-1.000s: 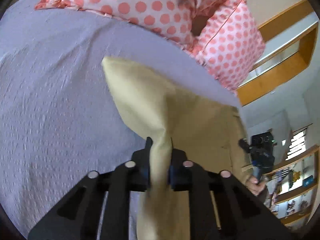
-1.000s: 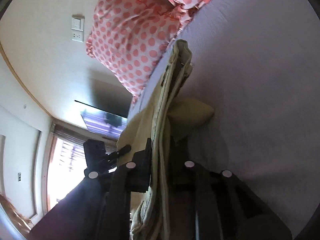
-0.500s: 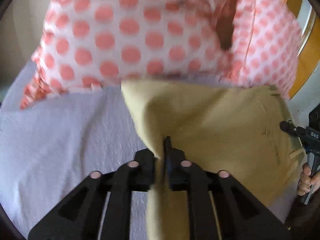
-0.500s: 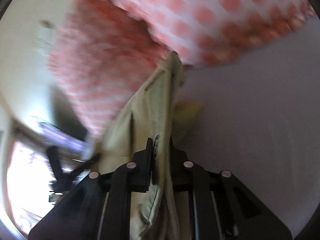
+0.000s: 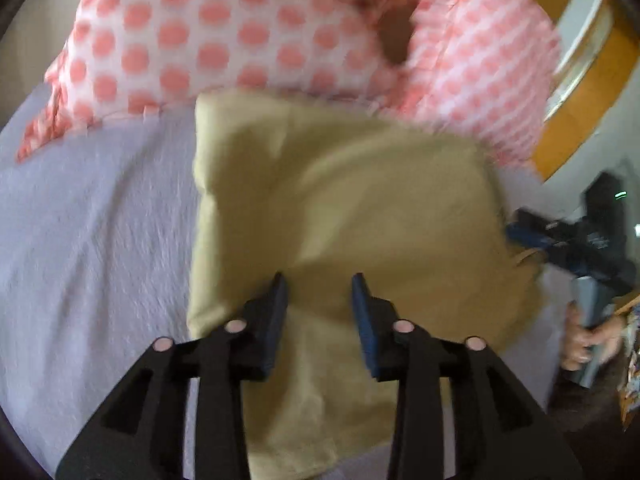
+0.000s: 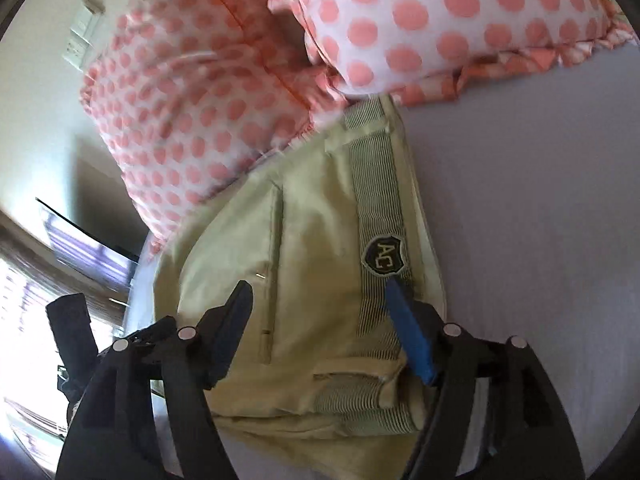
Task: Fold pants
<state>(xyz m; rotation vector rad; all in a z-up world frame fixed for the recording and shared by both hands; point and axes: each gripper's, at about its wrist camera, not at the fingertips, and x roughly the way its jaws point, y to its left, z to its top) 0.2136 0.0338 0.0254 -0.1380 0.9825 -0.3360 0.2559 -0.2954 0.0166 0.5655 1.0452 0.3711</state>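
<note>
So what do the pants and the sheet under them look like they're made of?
The pants look like a matte woven cotton twill, khaki, with soft creases, stitched pocket seams, a ribbed striped waistband and an embroidered-looking badge. The bed sheet looks like pale lavender crinkled cotton, judging by its fine puckered texture.

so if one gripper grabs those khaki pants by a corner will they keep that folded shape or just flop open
Probably flop: the khaki pants lie soft and creased on the bedsheet, with nothing stiff in view. The ribbed waistband looks thicker, so that end may hang heavier. The stacked layers look loose, so a one-corner lift would likely unfold them.
</note>
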